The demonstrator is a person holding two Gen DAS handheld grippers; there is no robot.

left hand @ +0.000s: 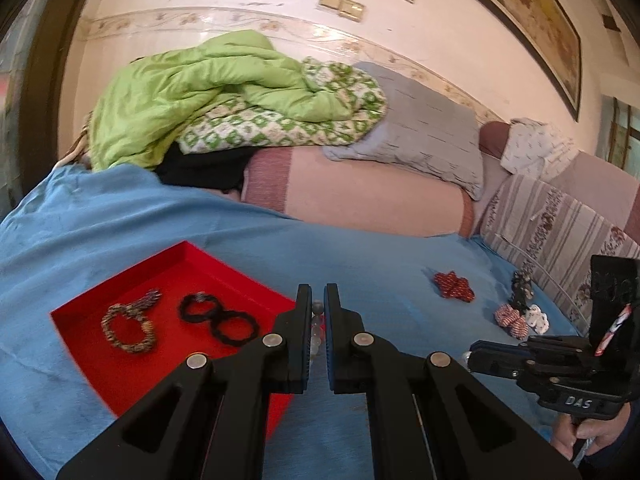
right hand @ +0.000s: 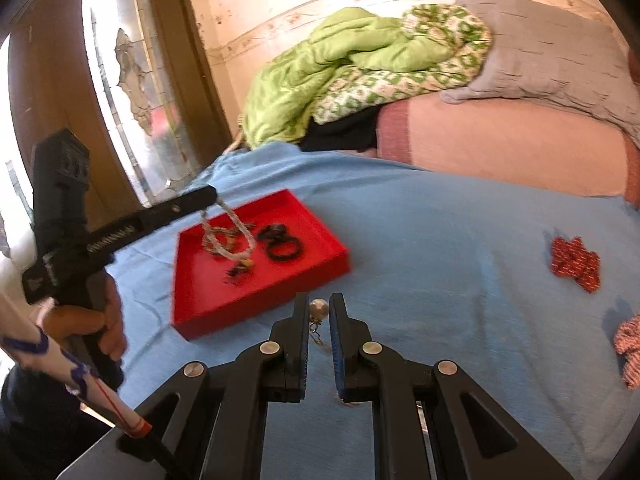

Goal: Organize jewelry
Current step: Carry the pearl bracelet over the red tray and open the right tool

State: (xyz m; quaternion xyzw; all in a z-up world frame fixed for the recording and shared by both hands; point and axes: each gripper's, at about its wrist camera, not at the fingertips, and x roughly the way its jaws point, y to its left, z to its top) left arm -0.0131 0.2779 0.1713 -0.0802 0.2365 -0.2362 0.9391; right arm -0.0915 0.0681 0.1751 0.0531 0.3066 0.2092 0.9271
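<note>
The left gripper (right hand: 214, 196), fingers clamped on a pale beaded bracelet (right hand: 230, 236) dangling at six o'clock, hovers over the shallow red rectangular tray (right hand: 320, 236).

Soft daylight from the glass door (right hand: 132, 80), heavy fisheye bending, dark corners, slight motion blur.

Bare blue blanket (right hand: 440, 240) lies open between red tray (right hand: 320, 236) and red scrunchie (right hand: 576, 263).
</note>
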